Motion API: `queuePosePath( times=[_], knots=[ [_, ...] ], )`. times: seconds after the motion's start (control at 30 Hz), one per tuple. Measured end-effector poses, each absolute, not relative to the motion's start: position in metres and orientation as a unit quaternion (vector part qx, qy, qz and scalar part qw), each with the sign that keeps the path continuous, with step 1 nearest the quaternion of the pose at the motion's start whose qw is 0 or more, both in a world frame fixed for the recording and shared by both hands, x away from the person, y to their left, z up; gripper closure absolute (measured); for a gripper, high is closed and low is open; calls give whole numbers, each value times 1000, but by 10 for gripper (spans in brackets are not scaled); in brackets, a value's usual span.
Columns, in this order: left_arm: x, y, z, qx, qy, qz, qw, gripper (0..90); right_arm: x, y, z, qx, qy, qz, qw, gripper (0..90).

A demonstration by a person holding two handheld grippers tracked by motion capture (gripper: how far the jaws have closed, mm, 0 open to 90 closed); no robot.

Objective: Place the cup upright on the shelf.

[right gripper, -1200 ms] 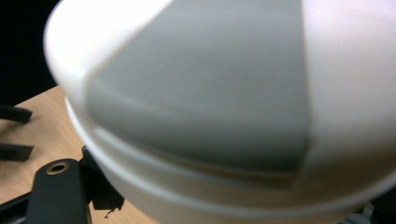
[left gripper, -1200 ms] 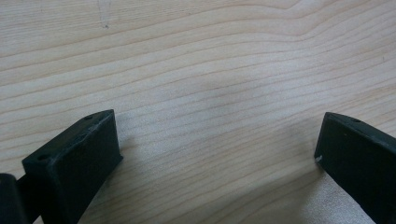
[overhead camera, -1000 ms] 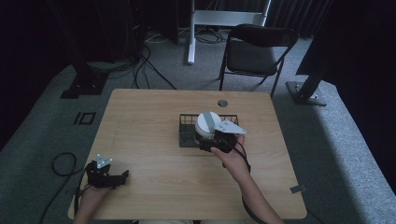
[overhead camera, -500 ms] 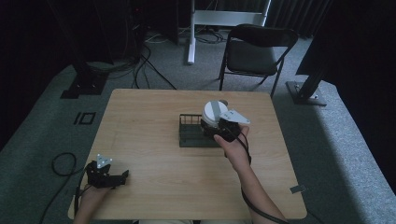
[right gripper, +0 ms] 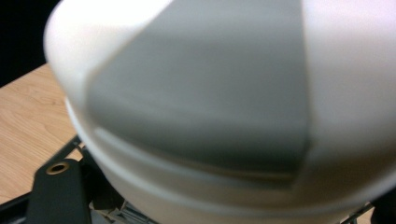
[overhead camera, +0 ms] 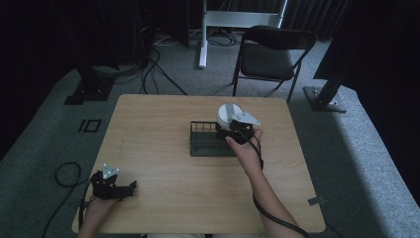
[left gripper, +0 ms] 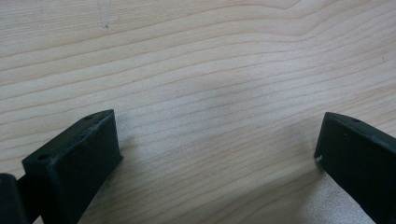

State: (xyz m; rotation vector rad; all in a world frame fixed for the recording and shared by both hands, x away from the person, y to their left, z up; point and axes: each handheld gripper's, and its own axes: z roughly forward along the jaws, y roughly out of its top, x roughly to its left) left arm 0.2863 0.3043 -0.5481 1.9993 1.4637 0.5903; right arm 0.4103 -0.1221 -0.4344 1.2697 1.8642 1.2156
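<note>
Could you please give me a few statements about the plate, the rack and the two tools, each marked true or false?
1. The right tool holds a white and grey plate above the black rack. True.
2. The left tool grips a cup. False: its jaws stand open over bare table.
3. The rack lies on the floor. False: it stands on the wooden table.
4. A folding chair stands beyond the table. True.

one plate (overhead camera: pixel 228 115), one rack (overhead camera: pixel 208 140), one chair (overhead camera: pixel 270 54)

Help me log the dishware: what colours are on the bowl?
White with a broad grey band, clearest in the right gripper view: bowl.
</note>
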Motion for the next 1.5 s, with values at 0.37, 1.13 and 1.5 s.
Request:
queuePosePath(
  times=[0.37,1.13,1.5],
  knots=[
    [286,304,-548,750,549,222,293,2,422,-122,-454,503,696,437,267,183],
    [286,304,-548,751,549,222,293,2,430,-114,-470,503,727,395,252,183],
    [286,304,-548,751,549,222,293,2,429,-113,-474,507,729,383,254,182]
  ],
)
